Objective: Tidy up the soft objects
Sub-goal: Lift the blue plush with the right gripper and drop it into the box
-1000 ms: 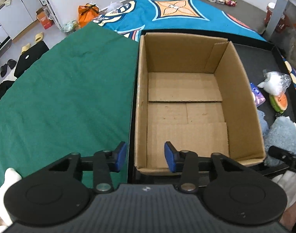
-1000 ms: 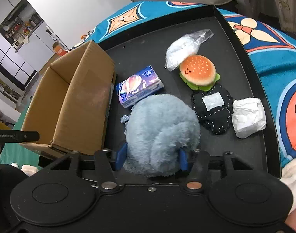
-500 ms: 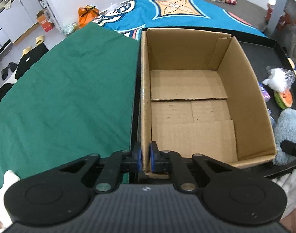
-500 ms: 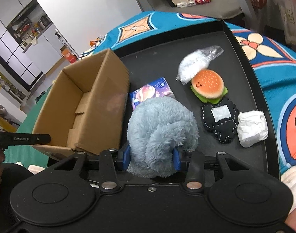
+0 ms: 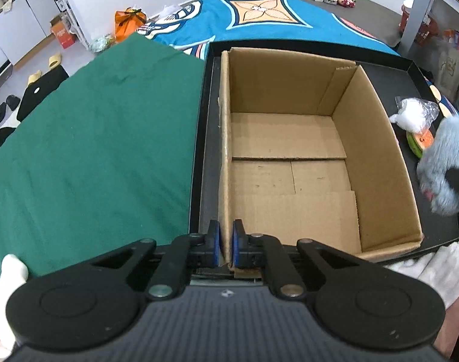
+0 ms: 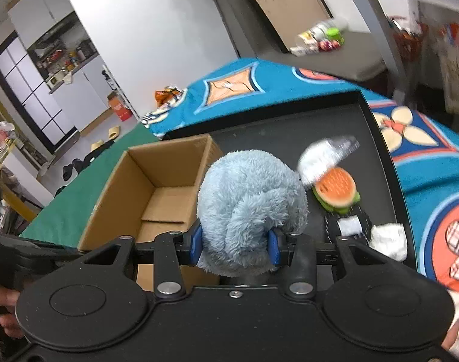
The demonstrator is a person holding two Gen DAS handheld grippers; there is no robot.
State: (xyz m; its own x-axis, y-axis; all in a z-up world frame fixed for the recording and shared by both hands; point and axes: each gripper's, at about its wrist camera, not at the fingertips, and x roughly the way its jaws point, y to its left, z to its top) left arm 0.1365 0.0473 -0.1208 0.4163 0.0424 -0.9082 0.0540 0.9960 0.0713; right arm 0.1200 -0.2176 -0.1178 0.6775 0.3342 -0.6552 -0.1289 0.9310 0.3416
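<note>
The left gripper [image 5: 226, 246] is clamped on the near left corner of the cardboard box [image 5: 377, 157], its blue pads pressed against either side of the left wall where it meets the near wall. The box stands open and upright on a black tray [image 5: 204, 163], at the tray's left end, and only its folded bottom flaps show inside. To the left of the tray lies a green cloth [image 5: 93, 138], and beyond it a blue patterned cloth [image 5: 259, 27] covers the surface.

The right gripper [image 6: 235, 242] is closed on a fluffy blue plush toy [image 6: 250, 202], its two blue pads sunk into the fur on either side; its jaws have just been closing, with the toy between them. The plush is held up off the tray, just beside the box's right wall and above the level of its rim, and in the left wrist view it appears blurred at the right edge.

On the tray to the right of the box lie the other soft things: a white stuffed item in clear plastic wrap [image 6: 326, 157], touching a plush hamburger [image 6: 336, 190] just below it, then a black stitched pouch with a white patch [image 6: 348, 224], and a white crumpled bundle [image 6: 389, 239] beside it near the tray's right rim. The burger and pouch are partly hidden behind the held plush.
</note>
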